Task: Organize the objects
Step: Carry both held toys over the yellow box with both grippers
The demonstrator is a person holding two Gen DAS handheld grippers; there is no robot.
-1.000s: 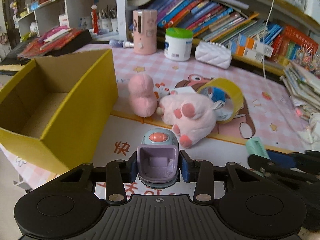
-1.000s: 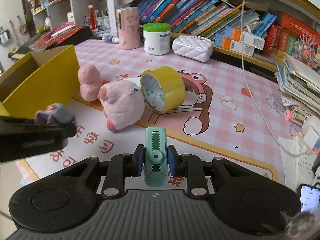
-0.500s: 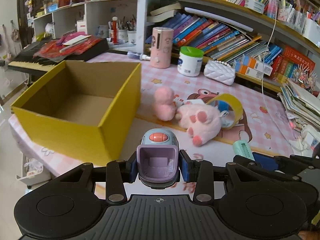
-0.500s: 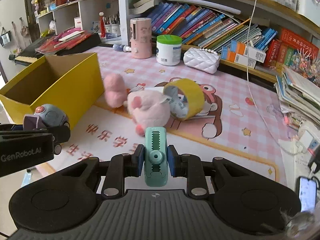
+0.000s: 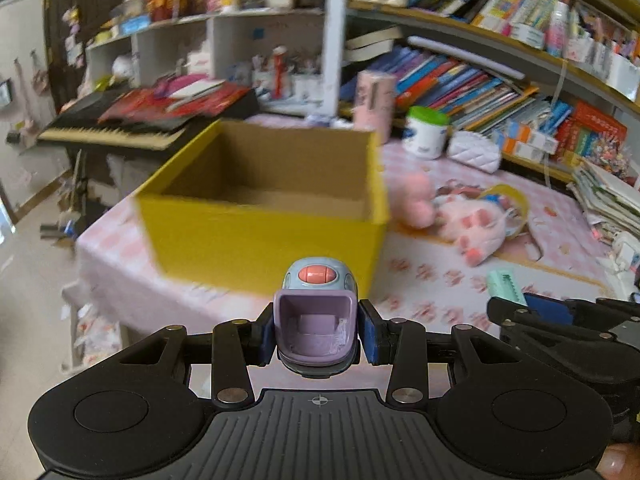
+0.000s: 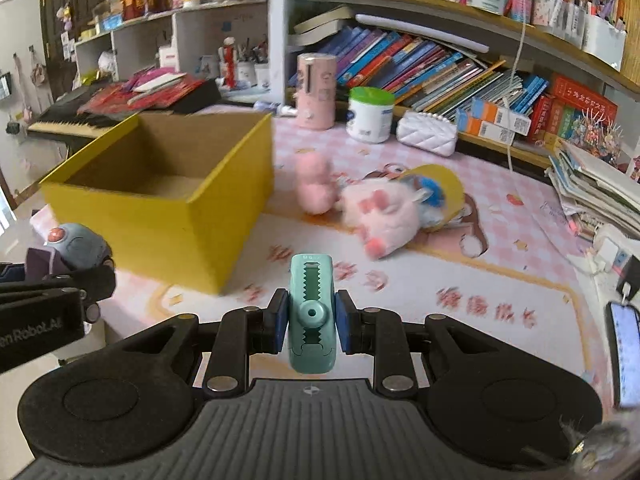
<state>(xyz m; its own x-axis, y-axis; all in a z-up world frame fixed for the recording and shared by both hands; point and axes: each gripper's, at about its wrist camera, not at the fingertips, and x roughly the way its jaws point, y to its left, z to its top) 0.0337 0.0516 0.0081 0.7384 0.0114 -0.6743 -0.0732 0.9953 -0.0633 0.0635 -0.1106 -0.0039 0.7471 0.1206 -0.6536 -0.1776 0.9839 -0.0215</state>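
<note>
Yellow box [image 5: 260,236] sits ahead-left of both loads, left gripper [image 5: 316,330] clamped on purple toy [image 5: 316,316] nearer, right gripper [image 6: 311,322] clamped on teal clip [image 6: 311,308].

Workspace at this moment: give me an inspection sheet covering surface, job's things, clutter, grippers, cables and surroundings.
Surface: table under a pink checked cloth and a cartoon mat.
Job's things: open yellow box, inside looks bare; pink plush pig lying beside a small pink plush; yellow tape roll behind the pig.
Clutter: pink cylinder, green-lidded white jar, white quilted purse, phone at the right edge.
Grippers: left gripper jaws shut on a purple-and-blue toy; right gripper jaws shut on a teal clip.
Cables: white cable hanging from the shelf.
Surroundings: bookshelves, keyboard, paper stack.
</note>
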